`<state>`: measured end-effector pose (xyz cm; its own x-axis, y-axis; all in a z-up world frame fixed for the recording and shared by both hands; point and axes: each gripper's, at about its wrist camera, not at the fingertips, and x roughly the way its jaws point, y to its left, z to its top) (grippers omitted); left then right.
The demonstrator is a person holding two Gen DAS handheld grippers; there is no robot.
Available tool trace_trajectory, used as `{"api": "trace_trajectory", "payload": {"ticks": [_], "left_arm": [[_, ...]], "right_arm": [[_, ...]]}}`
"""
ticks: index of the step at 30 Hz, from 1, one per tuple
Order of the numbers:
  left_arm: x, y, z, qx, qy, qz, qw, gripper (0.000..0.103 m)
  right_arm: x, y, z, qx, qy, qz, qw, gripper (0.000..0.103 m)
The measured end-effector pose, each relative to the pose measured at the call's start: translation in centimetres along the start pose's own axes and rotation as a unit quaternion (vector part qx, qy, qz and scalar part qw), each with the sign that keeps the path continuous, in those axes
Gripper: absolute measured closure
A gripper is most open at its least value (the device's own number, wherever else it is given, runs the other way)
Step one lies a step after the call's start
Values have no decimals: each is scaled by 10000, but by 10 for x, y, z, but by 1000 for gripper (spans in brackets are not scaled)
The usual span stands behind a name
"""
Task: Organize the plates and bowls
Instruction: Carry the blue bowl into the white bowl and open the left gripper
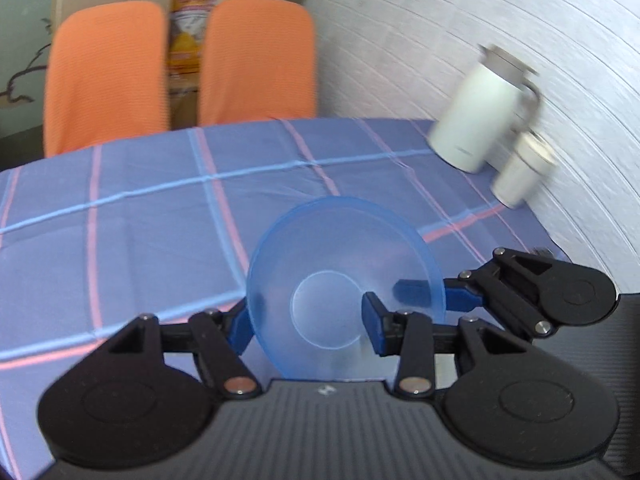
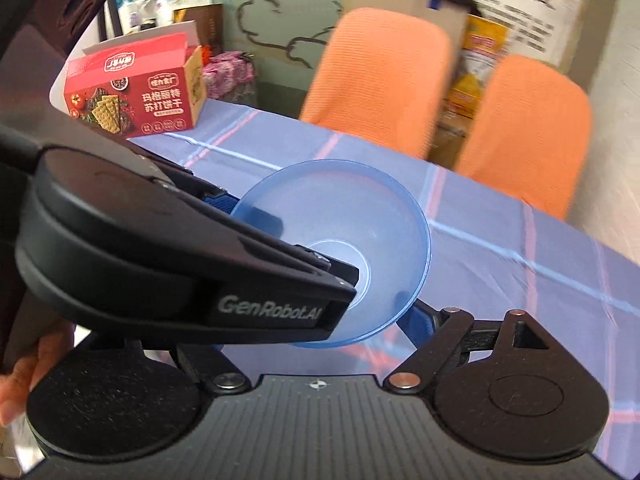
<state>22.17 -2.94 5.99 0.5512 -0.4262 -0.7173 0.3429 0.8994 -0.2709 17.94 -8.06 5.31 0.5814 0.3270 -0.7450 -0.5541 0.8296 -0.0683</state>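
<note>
A translucent blue bowl hangs tilted above the blue checked tablecloth. My left gripper is shut on its left wall, with one blue finger outside and the other inside near the base. The right wrist view shows that gripper reaching in from the left. My right gripper comes in from the right. One of its blue fingers lies against the bowl's outer wall. The other is hidden behind the left gripper, so its grip is unclear.
A white jug and a white cup stand at the table's right edge by the white wall. A red cracker box sits at the far left corner. Two orange chairs stand behind the table. A hand shows at the lower left.
</note>
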Motion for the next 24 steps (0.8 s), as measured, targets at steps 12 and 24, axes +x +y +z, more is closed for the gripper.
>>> {"api": "trace_trajectory", "payload": {"ticks": [12,24], "left_arm": [[29,-61,-58,243,452,-131,9986,53],[18,-47,-66,235,196,-163,9994,30]], "right_arm": [[-60,-30,-106,641,104,-373,9972,30],[-56,-43,-137,1105,-120,-88,9938,32]]}}
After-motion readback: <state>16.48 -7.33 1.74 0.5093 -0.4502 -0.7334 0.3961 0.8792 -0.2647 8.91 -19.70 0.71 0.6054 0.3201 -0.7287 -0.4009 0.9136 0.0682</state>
